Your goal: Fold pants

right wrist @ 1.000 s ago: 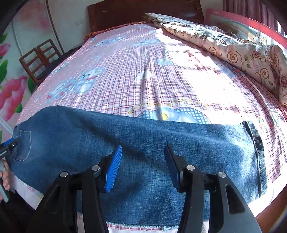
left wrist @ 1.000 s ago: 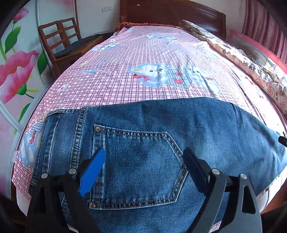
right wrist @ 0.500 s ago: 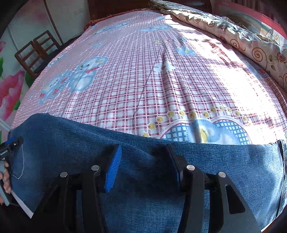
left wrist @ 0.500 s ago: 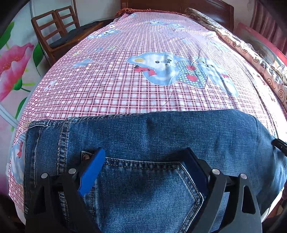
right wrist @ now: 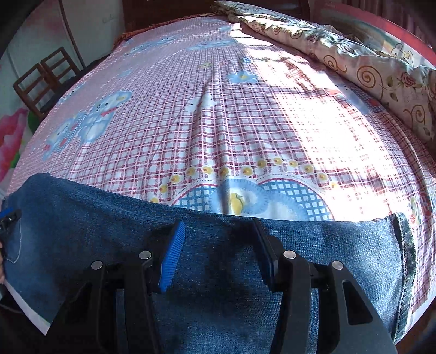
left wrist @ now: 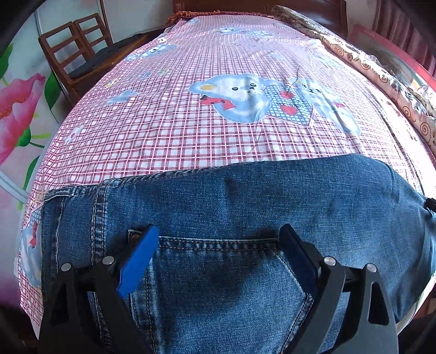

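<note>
Blue denim pants (left wrist: 245, 207) lie flat across the near edge of the bed, waistband to the left, back pocket (left wrist: 226, 275) facing up. My left gripper (left wrist: 218, 239) is open, its jaws straddling the top of the back pocket just above the cloth. In the right wrist view the pant leg (right wrist: 313, 245) runs right to its hem (right wrist: 406, 245). My right gripper (right wrist: 218, 237) is open and low over the leg's middle. The left gripper's tip (right wrist: 8, 217) shows at the far left.
The bed (left wrist: 190, 130) has a pink checked sheet with bear prints. A rolled floral quilt (right wrist: 354, 60) lies along its right side. Wooden chairs (left wrist: 73, 54) stand left of the bed. A dark headboard (left wrist: 245, 5) is at the far end.
Both grippers have moved forward and lower over the pants. The far edge of the denim now sits nearer the fingertips. Both stay open.
</note>
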### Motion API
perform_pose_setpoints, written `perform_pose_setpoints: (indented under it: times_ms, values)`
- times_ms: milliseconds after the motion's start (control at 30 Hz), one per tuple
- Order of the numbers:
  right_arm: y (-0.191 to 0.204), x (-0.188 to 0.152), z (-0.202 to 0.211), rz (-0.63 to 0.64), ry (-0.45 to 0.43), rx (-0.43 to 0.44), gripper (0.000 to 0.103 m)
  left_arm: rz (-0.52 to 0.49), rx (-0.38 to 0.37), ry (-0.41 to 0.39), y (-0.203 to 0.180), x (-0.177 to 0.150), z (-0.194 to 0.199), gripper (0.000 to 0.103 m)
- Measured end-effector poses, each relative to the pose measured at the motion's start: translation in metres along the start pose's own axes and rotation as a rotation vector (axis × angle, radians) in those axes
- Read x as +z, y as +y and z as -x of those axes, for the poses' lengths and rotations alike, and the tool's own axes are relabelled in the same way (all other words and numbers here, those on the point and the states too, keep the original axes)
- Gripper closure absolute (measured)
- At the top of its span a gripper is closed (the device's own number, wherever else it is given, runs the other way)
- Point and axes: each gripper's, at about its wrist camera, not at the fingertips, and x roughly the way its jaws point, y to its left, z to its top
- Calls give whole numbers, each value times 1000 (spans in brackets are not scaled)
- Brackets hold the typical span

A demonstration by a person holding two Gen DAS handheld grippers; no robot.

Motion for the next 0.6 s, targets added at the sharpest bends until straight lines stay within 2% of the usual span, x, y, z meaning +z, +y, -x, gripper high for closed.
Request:
perform_pose_setpoints:
  times_ms: [100, 233, 400, 467, 567, 600]
  values:
    - [-20, -4, 6, -15, 1, -40, 54, 29, 37, -3, 6, -1, 6, 13]
    - [-40, -7, 19, -38, -12, -75, 54, 68, 32, -9, 16, -6, 13, 13]
    - [-52, -14, 40, -53, -47, -80, 52, 81, 52, -6, 26, -12, 12, 13]
    - [-55, -19, 38, -61, -41, -84, 48, 87, 47, 5, 29, -14, 9, 13]
    - [-58, -29, 16, -54, 27, -83, 46, 77, 50, 16, 29, -16, 3, 12]
    - [-56, -31, 15, -33, 9, -88, 45, 74, 53, 16, 28, -16, 3, 12]
